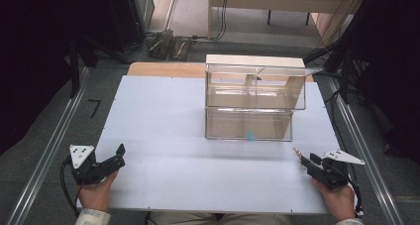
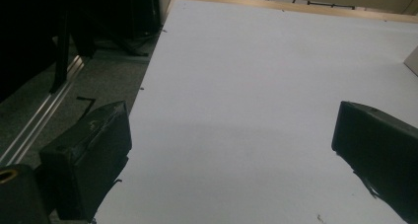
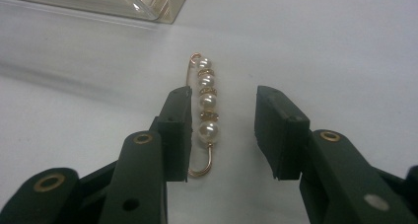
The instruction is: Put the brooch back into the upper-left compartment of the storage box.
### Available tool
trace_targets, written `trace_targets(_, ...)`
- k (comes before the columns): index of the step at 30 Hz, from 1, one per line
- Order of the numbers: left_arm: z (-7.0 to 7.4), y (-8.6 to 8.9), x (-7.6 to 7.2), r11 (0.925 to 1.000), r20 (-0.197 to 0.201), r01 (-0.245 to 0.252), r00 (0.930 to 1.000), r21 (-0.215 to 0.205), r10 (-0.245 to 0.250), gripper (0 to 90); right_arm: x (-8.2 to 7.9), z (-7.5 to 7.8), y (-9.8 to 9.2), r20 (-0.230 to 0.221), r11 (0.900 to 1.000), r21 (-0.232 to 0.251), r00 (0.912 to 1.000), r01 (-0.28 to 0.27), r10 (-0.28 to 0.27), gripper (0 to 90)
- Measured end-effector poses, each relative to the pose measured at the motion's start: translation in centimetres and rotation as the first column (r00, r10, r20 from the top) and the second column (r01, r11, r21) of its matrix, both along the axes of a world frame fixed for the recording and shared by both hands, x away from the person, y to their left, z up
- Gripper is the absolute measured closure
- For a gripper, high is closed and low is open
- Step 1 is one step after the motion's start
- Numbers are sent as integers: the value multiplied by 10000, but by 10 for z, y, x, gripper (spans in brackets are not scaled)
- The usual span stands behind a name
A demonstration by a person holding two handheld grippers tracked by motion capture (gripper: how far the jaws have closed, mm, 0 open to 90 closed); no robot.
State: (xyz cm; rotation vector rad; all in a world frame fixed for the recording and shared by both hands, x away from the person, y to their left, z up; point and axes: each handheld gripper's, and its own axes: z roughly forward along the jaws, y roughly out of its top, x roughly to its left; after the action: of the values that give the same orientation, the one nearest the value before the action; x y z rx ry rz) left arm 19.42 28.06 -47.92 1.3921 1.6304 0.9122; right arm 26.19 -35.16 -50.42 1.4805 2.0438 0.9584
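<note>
1. The right gripper (image 3: 222, 130) has its jaws part-way open around a pearl pin (image 3: 204, 110) that lies on the white table (image 3: 345, 46). The pin sits between the jaws, close against the inner face of the left-hand jaw in the right gripper view; whether that jaw touches it I cannot tell. A clear gap separates it from the other jaw, so it is not pinched.

2. The left gripper (image 2: 231, 150) has its jaws spread wide with nothing between them, just bare table (image 2: 256, 76) beneath.

3. In the high view the right gripper (image 1: 300, 156) is held near the table's right front corner, and the pin (image 1: 297, 152) shows as a small pale streak at its tips. The left gripper (image 1: 120, 154) is held near the left front edge, well apart from the right one.

4. A clear plastic box (image 1: 255, 98) with two tiers stands toward the far middle of the table (image 1: 163, 116); its lower corner (image 3: 153, 7) appears just beyond the pin in the right gripper view, near but not touching it. A small blue-green thing (image 1: 250, 135) lies in the lower tier.

5. Open table runs broadly between the two grippers and from the front edge up to the box. The left edge drops to grey floor (image 2: 98, 76) close beside the left gripper.

6. The pin is a gold wire with a small loop at the far end and a hooked bend at the near end. Four white pearls are threaded along it, with small gold rings between them. It lies flat, running lengthwise along the jaws' direction.
</note>
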Motion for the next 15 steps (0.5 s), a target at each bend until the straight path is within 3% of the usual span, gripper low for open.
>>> trace_targets(15,0,0,0,10000,-17,28,10000,6,-28,11,1,-2,3,-181,9995,-261,9997,-168,164,657)
